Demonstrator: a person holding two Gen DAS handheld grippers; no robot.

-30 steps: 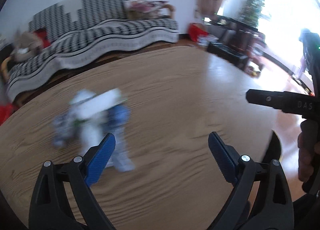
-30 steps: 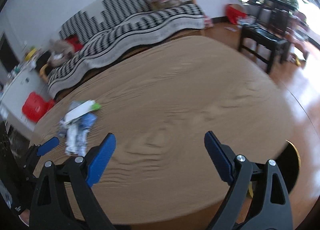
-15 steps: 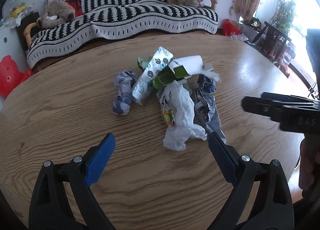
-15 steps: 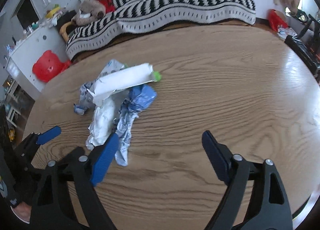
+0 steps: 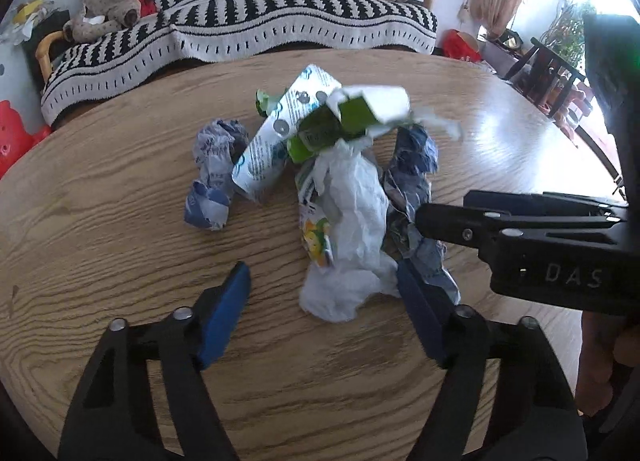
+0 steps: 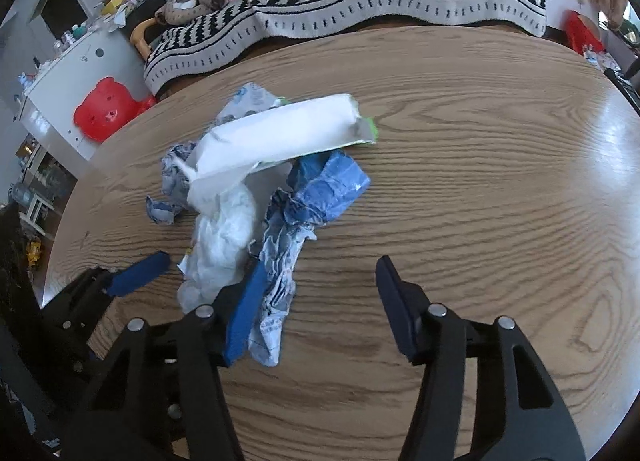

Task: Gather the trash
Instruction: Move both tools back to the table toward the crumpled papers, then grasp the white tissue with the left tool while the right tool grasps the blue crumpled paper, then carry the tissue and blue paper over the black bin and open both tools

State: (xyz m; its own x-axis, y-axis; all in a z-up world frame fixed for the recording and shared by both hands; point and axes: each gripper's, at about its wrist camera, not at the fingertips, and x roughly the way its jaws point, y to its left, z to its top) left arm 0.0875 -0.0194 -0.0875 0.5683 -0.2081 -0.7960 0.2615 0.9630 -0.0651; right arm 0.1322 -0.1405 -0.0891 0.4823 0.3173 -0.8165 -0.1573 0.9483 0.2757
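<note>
Left wrist view: the left gripper (image 5: pixel 324 313) hovers low over the wooden bench (image 5: pixel 120 221), jaws apart, with the near end of a white plastic bag (image 5: pixel 352 221) between the blue pads. Behind it the trash pile spreads out: a silver-blue carton (image 5: pixel 276 141) leaning on a green-and-white box (image 5: pixel 360 113), a crumpled blue wrapper (image 5: pixel 214 173) alone at the left, another crumpled blue-grey wrapper (image 5: pixel 416 181) on the right. The right gripper (image 5: pixel 520 229) reaches in from the right, seen side-on beside that wrapper. A striped sofa (image 5: pixel 260 25) sits far behind.

Right wrist view: the right gripper (image 6: pixel 316 301) has its jaws apart too, holding nothing; its left pad touches the long blue-grey wrapper (image 6: pixel 304 213). From here the box shows only its white side (image 6: pixel 276 137), and the left gripper's blue pad (image 6: pixel 136 273) pokes in near left. Only this view catches the red bear-shaped stool (image 6: pixel 106 109) beyond the bench's far-left edge.
</note>
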